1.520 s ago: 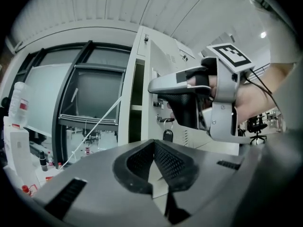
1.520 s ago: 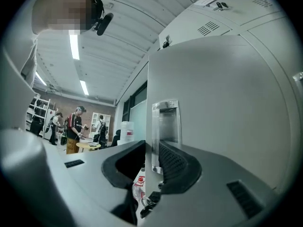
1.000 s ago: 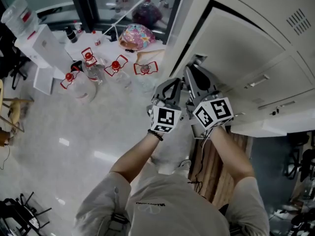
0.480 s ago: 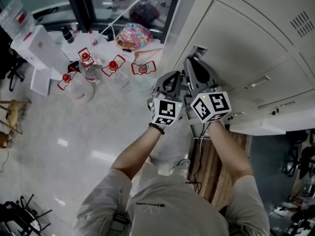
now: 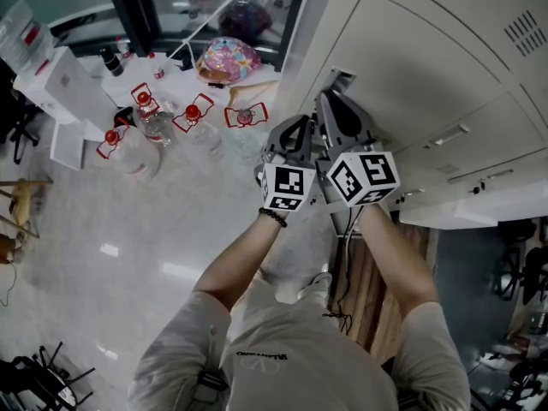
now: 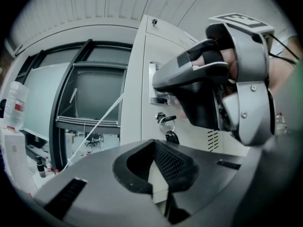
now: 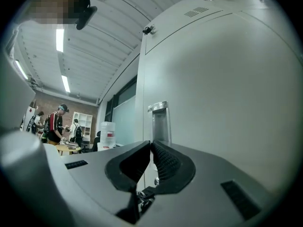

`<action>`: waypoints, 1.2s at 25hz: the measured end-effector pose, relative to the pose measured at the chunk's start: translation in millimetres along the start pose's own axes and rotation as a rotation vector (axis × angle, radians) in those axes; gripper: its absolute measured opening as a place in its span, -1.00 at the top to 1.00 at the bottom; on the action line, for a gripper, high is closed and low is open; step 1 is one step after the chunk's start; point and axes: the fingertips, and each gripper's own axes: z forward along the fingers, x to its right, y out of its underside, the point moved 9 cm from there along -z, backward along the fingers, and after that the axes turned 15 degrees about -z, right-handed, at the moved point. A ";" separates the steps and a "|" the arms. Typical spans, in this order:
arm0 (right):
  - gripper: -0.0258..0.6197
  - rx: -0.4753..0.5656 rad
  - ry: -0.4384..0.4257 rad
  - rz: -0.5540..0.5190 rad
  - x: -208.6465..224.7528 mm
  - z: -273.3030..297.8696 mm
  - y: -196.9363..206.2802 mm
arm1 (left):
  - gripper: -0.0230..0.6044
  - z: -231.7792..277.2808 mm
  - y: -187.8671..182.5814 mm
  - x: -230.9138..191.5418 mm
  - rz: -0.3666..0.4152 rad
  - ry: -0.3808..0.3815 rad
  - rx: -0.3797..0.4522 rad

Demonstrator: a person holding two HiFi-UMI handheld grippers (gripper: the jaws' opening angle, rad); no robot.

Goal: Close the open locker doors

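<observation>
**Head view.** The locker door [image 5: 411, 67], pale grey, fills the upper right and lies about flush with the locker bank. The left gripper [image 5: 295, 139] and right gripper [image 5: 334, 110] stand side by side at the door's left edge, the right one's tips at the door. To the left, on the glossy pale floor [image 5: 171, 229], stand clear water bottles [image 5: 145, 118] with red handles, a patterned bag [image 5: 227, 58] and a white box [image 5: 60, 84], well apart from the lockers.

**Left gripper view.** The jaws are closed together, with nothing between them. Ahead is the door's metal handle [image 6: 152, 79], with a key [image 6: 166, 119] in the lock below it and vent slots [image 6: 213, 140] lower right. The right gripper crosses the upper right, in front of the door. A dark-framed glass partition [image 6: 90, 93] stands to the left.

**Right gripper view.** The jaws are all but together and hold nothing. The handle rises just beyond their tips; keys [image 7: 144, 193] hang below. People [image 7: 57, 124] stand at far left under ceiling strip lights [image 7: 59, 39].
</observation>
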 end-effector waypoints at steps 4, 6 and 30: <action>0.89 -0.030 -0.007 -0.001 -2.6 -24.7 7.9 | 0.91 -0.9 0.1 0.8 0.018 0.001 0.009; 0.89 -0.027 -0.025 -0.010 -6.3 -47.6 9.4 | 0.91 -0.8 1.4 -0.1 0.026 0.005 0.009; 0.89 -0.217 -0.066 0.031 16.1 -348.2 143.8 | 0.91 -96.7 136.0 134.9 0.056 0.072 -0.109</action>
